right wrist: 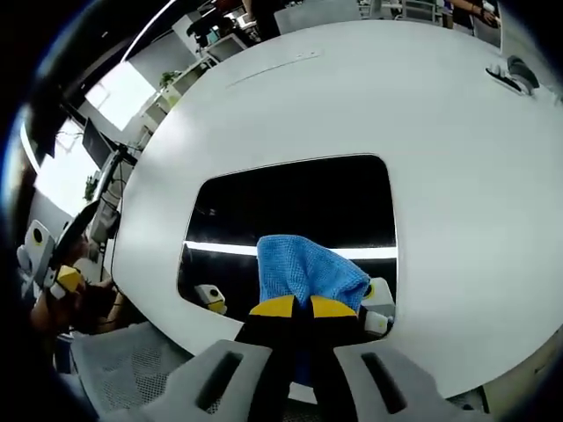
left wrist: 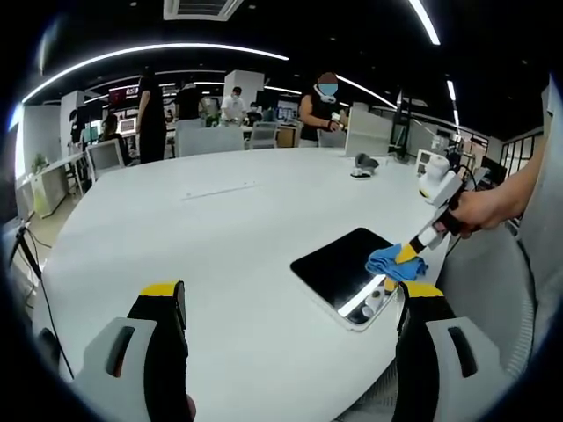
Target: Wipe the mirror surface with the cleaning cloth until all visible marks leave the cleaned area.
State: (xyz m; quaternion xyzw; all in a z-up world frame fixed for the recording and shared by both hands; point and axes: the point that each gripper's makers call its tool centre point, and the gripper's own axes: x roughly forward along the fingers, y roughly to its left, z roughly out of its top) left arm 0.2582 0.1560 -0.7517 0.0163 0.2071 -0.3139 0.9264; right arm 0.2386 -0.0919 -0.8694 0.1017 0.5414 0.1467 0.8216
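Right now my right gripper (right wrist: 295, 307) has its jaws pinched tight on the blue cleaning cloth (right wrist: 308, 268), pressing it on the near edge of the mirror (right wrist: 290, 207) so I can rub it. The mirror lies flat on the white table (right wrist: 457, 149). My left gripper (left wrist: 286, 308) waits wide open, holding nothing, out of the way above the table. Its view shows a hand (left wrist: 479, 211) holding the right gripper, and people far behind. I can't spot marks.
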